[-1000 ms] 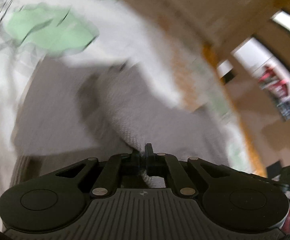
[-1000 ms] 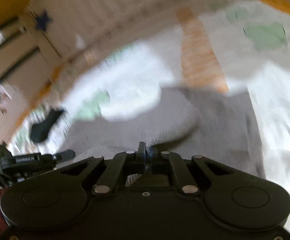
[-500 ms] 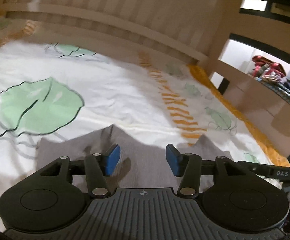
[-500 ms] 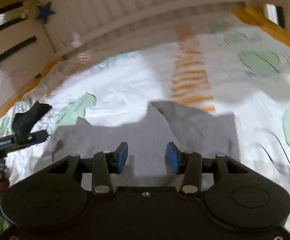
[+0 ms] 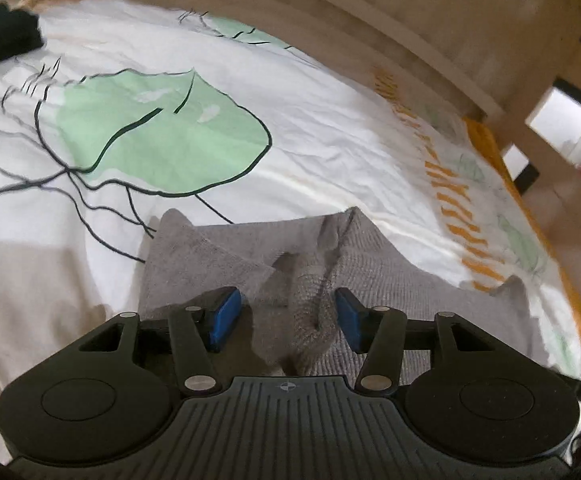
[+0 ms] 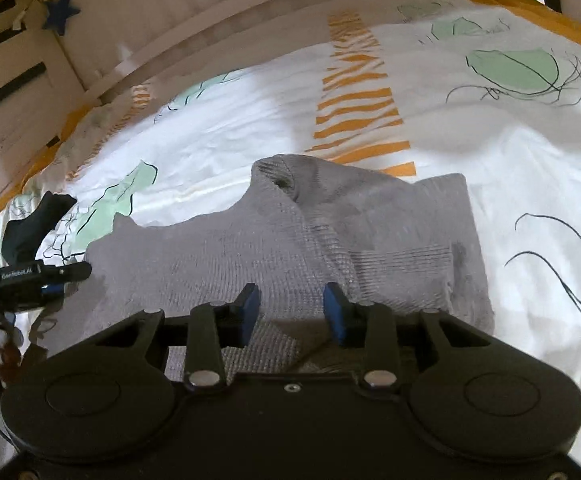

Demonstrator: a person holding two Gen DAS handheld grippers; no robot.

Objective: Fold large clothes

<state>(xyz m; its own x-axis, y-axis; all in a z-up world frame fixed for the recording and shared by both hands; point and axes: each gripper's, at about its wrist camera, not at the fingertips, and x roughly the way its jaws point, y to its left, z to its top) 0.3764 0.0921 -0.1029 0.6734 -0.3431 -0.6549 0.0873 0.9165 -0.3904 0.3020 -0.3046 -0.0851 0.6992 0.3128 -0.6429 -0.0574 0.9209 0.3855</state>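
A grey knit garment (image 5: 370,264) lies partly folded on a bed with a white leaf-print cover (image 5: 290,128). My left gripper (image 5: 286,314) is open, its blue pads just above the garment's near edge, with a raised fold of cloth between the jaws. In the right wrist view the same garment (image 6: 290,240) spreads wide, with a folded layer at its right. My right gripper (image 6: 290,310) is open over its near edge and holds nothing. The left gripper (image 6: 30,276) shows at the far left of the right wrist view.
A dark garment lies on the bed, seen at the far left of the left wrist view (image 5: 2,40) and of the right wrist view (image 6: 34,224). A pale wooden bed rail (image 6: 250,20) runs along the far side. Orange stripes (image 6: 362,92) mark the cover.
A second ago both grippers were shut on the grey garment and moving fast. Both have let go and opened; the garment now lies on the bed.
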